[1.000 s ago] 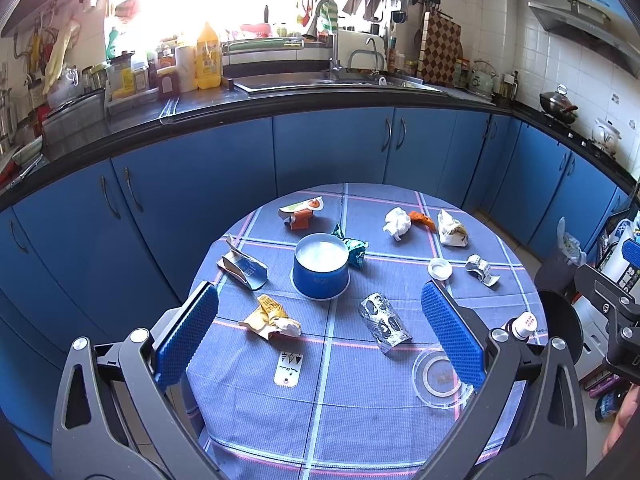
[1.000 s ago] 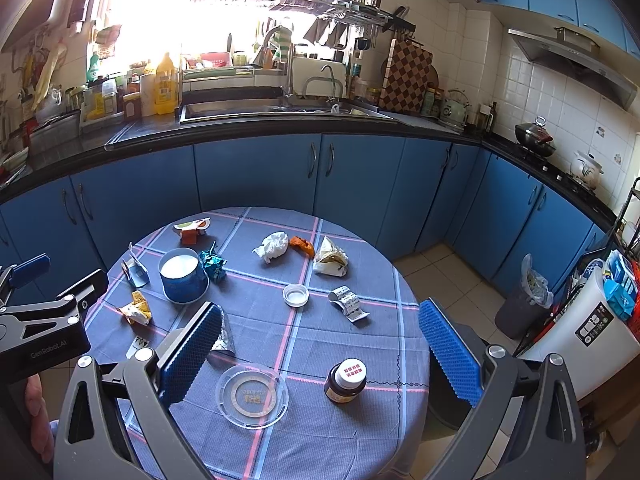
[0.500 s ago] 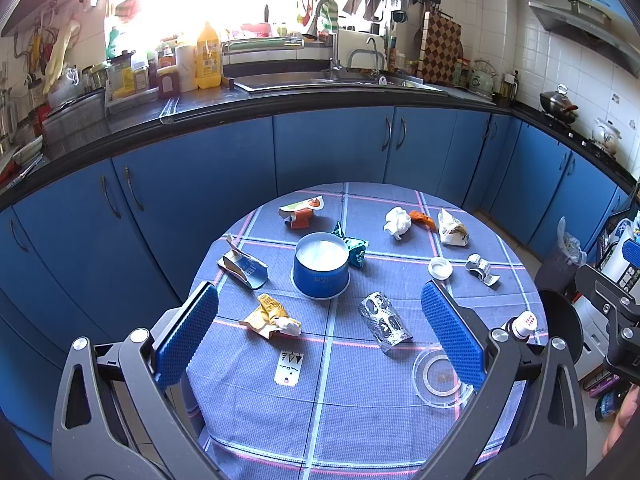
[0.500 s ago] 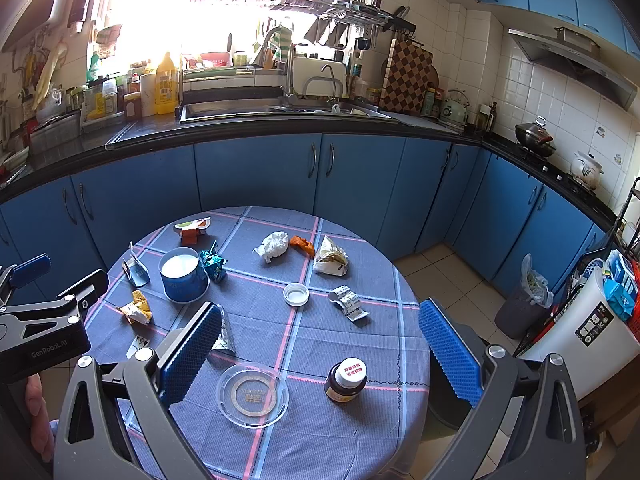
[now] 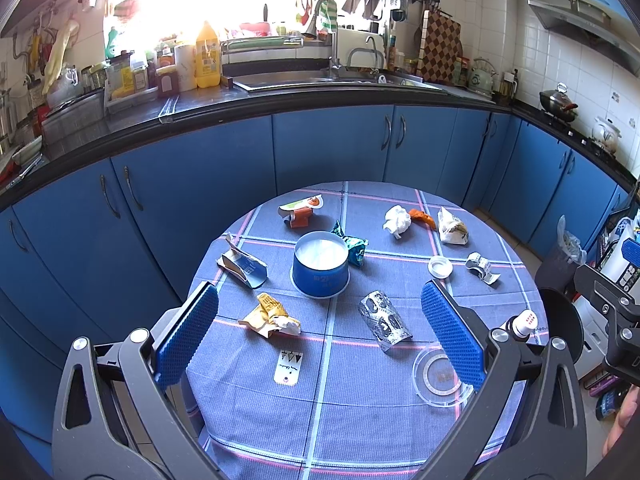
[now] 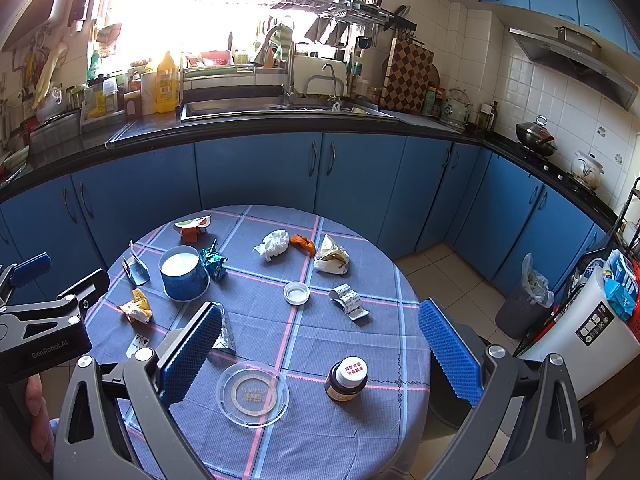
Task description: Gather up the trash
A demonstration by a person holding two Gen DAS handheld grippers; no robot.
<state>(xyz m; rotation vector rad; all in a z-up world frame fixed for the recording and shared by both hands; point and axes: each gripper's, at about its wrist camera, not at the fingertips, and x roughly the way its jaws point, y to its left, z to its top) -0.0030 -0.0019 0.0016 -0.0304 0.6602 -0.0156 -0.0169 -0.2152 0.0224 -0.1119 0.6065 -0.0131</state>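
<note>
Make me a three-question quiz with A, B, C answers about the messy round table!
1. Where is the teal wrapper?
A. beside the blue tub
B. inside the clear lid
C. on the floor

2. What colour is the tub?
A. red
B. blue
C. green

3. How are the left gripper and right gripper?
A. both shut on trash
B. one holds the brown bottle
C. both open, holding nothing

Answers: 1 A, the wrapper lies against the tub's side. 2 B, its wall is blue. 3 C, the blue pads stand wide apart and the brown bottle stands free.
</note>
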